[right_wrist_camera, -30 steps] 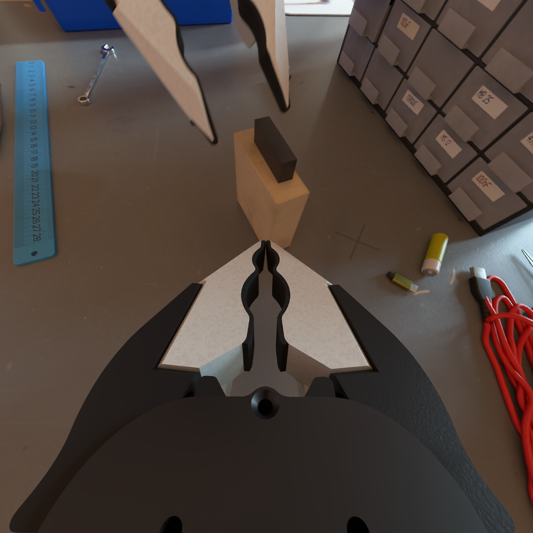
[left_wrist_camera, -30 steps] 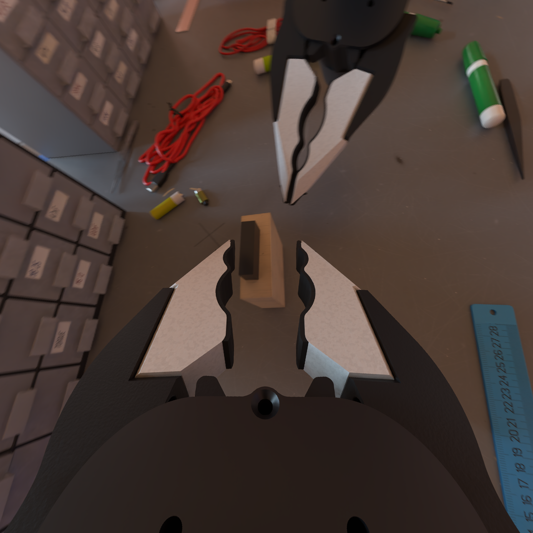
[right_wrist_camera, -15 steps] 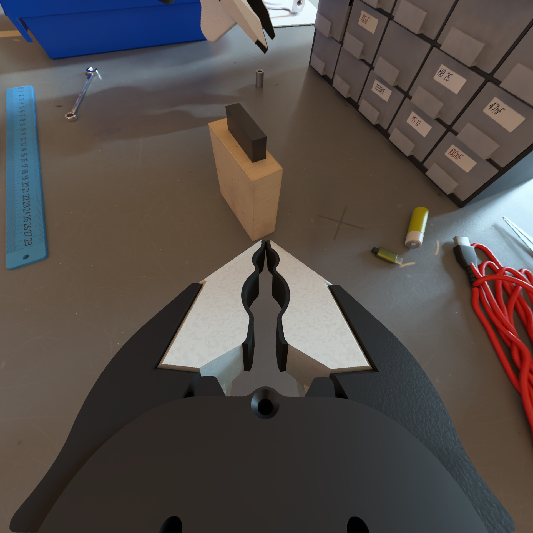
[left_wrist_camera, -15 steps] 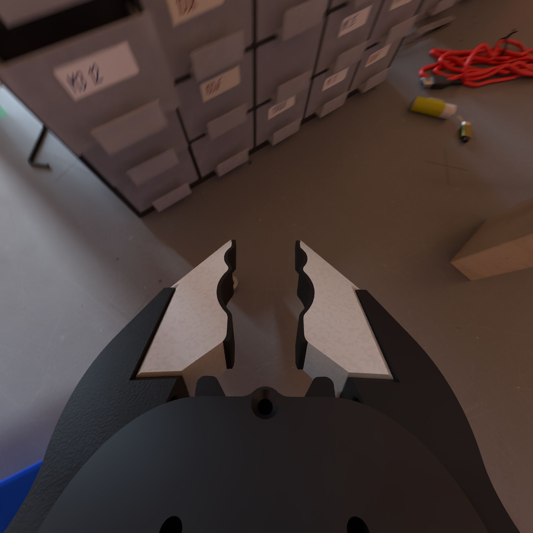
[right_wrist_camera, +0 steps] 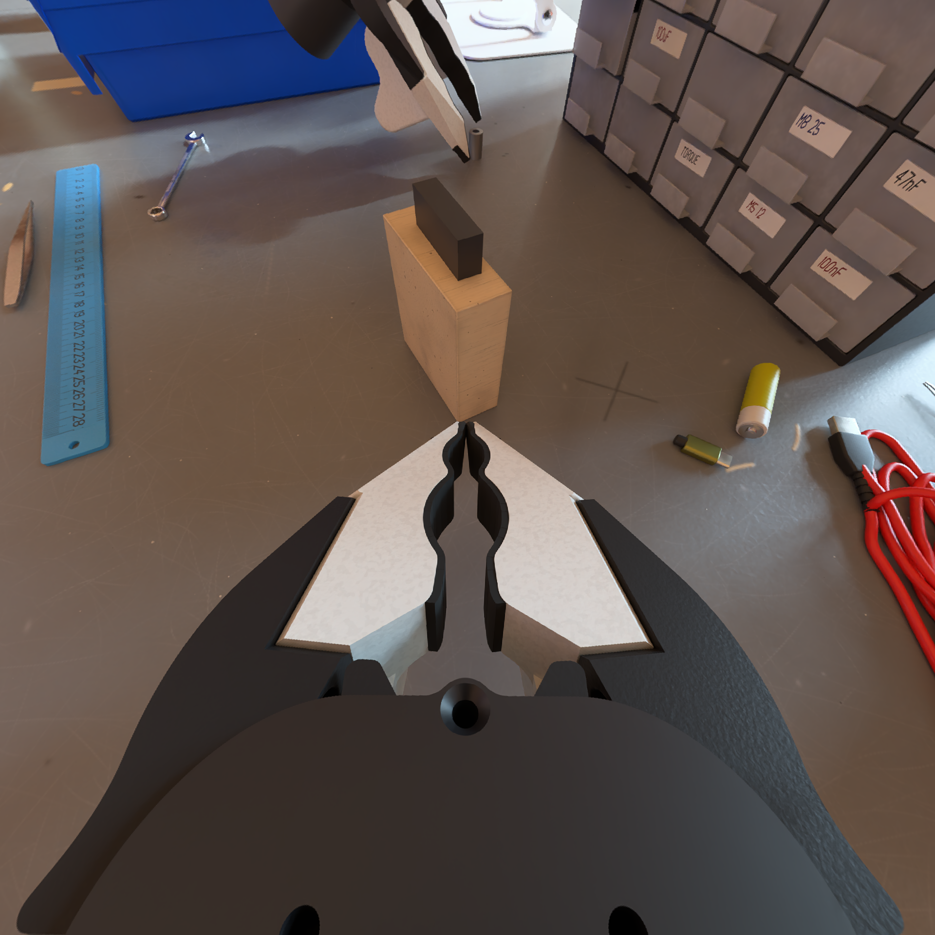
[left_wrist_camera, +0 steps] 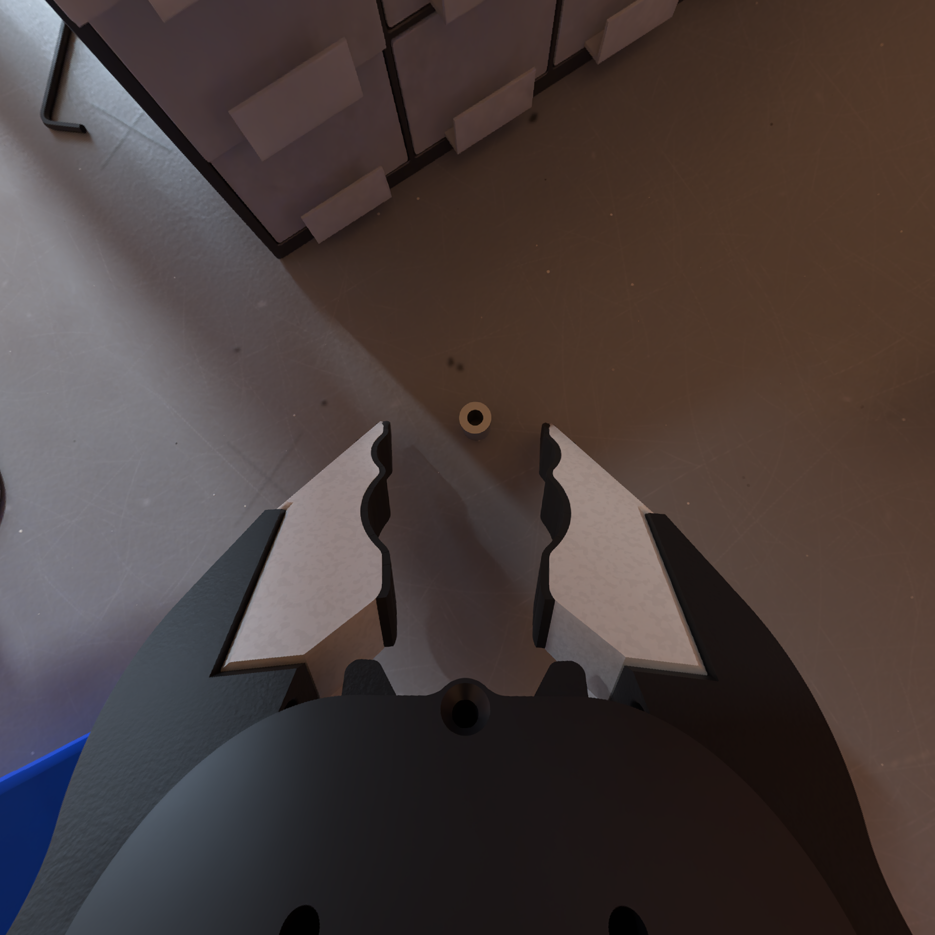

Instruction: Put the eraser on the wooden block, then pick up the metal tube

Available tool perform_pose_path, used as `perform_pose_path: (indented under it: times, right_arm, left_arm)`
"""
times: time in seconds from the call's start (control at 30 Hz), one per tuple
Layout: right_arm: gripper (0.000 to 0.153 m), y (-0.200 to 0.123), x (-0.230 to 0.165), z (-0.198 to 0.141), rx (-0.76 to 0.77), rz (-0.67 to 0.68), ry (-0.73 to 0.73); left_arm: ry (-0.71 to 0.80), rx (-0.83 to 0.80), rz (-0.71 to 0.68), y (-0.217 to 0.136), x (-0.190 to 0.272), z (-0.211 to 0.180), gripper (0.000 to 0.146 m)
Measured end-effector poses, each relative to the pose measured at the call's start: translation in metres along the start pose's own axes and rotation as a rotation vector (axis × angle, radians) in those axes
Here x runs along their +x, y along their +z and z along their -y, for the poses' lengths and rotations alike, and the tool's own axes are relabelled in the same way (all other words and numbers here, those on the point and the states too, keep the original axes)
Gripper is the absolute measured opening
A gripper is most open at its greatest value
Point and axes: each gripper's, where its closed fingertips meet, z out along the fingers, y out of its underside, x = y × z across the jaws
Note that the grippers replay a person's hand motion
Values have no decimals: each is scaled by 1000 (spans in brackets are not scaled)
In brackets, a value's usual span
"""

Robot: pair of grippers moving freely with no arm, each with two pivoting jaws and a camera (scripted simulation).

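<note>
The black eraser [right_wrist_camera: 448,227] lies on top of the upright wooden block [right_wrist_camera: 453,324] in the right wrist view. The small metal tube [left_wrist_camera: 475,419] stands upright on the table, seen end-on in the left wrist view, just beyond and between my fingertips. My left gripper [left_wrist_camera: 464,430] is open and empty above the tube; it also shows in the right wrist view [right_wrist_camera: 468,136], tips beside the tube [right_wrist_camera: 476,143]. My right gripper [right_wrist_camera: 466,427] is shut and empty, just short of the block's near corner.
A grey drawer cabinet [right_wrist_camera: 789,167] stands right of the block and close behind the tube [left_wrist_camera: 324,101]. A blue bin [right_wrist_camera: 202,60], a wrench [right_wrist_camera: 177,174], a blue ruler [right_wrist_camera: 76,313], a yellow lighter [right_wrist_camera: 759,399] and a red cable [right_wrist_camera: 900,516] lie around. A black hex key [left_wrist_camera: 55,81] lies by the cabinet.
My left gripper has left the block, swung toward the cabinet and come down over the metal tube, its fingers opened wider. The right gripper has backed off slightly and stays shut.
</note>
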Motion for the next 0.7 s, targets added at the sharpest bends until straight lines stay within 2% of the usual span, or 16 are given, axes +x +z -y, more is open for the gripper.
perform_pose_path:
  times: [0.3,0.7]
  right_arm:
    - [0,-1,-1,0,3,-2,-2]
    - [0,-2,-1,1,9,-4,-2]
  left_arm:
    - [-11,11,-21,7,2,0,27]
    - [-22,10,-10,7,4,2,12]
